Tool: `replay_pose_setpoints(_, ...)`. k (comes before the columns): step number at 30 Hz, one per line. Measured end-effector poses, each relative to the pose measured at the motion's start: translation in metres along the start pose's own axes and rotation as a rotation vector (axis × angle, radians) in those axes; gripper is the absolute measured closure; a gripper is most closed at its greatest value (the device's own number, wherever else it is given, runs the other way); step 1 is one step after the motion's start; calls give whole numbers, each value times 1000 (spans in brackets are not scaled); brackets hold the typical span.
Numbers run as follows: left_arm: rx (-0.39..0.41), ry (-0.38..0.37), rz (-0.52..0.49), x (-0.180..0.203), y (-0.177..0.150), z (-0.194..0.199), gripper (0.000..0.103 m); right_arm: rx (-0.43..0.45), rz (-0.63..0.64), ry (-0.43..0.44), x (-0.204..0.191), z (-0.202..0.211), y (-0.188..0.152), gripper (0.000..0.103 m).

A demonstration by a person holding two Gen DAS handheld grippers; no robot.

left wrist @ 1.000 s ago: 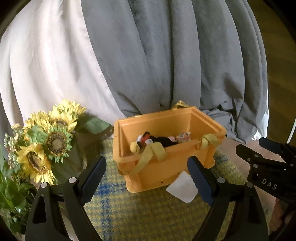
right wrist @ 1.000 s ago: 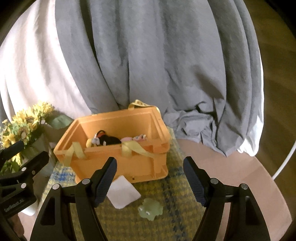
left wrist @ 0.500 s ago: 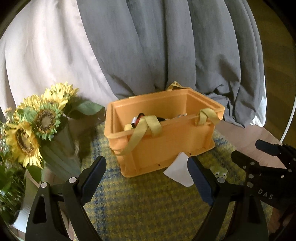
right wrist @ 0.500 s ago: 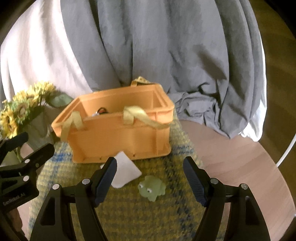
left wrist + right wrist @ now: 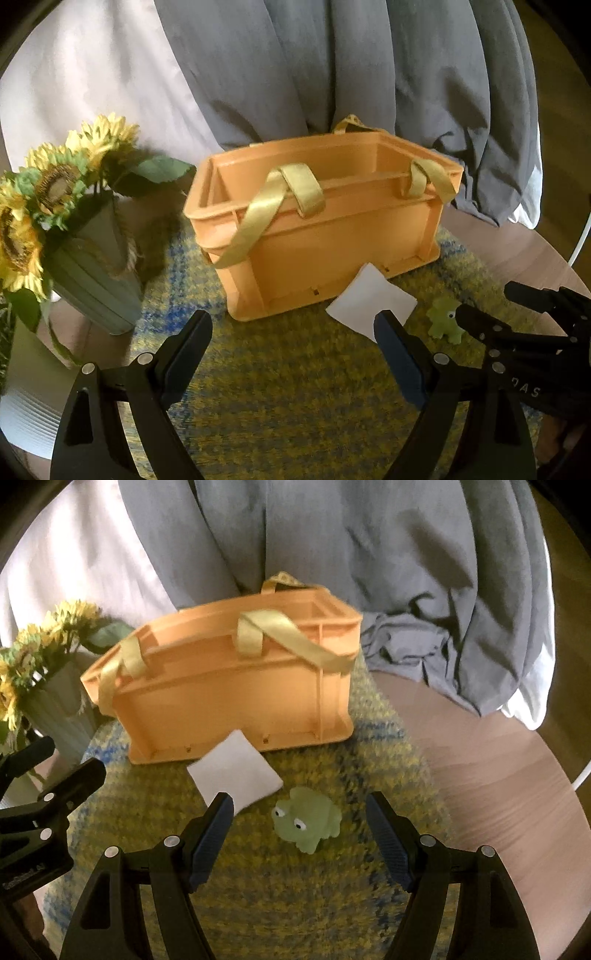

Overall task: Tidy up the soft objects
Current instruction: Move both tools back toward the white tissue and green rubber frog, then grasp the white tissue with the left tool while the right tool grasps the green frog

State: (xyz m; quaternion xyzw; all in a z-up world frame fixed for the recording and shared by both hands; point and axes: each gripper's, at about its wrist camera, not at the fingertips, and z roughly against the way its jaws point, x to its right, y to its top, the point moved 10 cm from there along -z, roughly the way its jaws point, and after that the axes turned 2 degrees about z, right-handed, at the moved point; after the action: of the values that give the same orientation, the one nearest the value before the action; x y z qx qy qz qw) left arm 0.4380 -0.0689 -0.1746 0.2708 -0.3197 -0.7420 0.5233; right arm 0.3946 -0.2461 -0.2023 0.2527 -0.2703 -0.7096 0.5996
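Right wrist view is showing my right gripper (image 5: 299, 829), wide and empty, dropping closer to bracket the green frog (image 5: 306, 818) lying beside the white pad (image 5: 236, 771) before the orange crate (image 5: 236, 690), readying 1 pickup.

R gripper (image 5: 299, 812) dropped toward frog (image 5: 306, 818); crate (image 5: 236, 686) contents prob. hidden now.

Orange crate (image 5: 332, 236) interior hidden; sunflowers (image 5: 44, 192) cut off at edge
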Motion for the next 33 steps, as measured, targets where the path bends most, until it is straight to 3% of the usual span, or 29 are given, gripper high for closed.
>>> replay_pose_setpoints(19,-49,-121,-1,20,-11,-60,13,-73,13,-20,10,-46,-15,28)
replay_pose_setpoints(33,-93,-147,-61,43,-8,-95,14,-83,-36,-7,19,-58,-9,32)
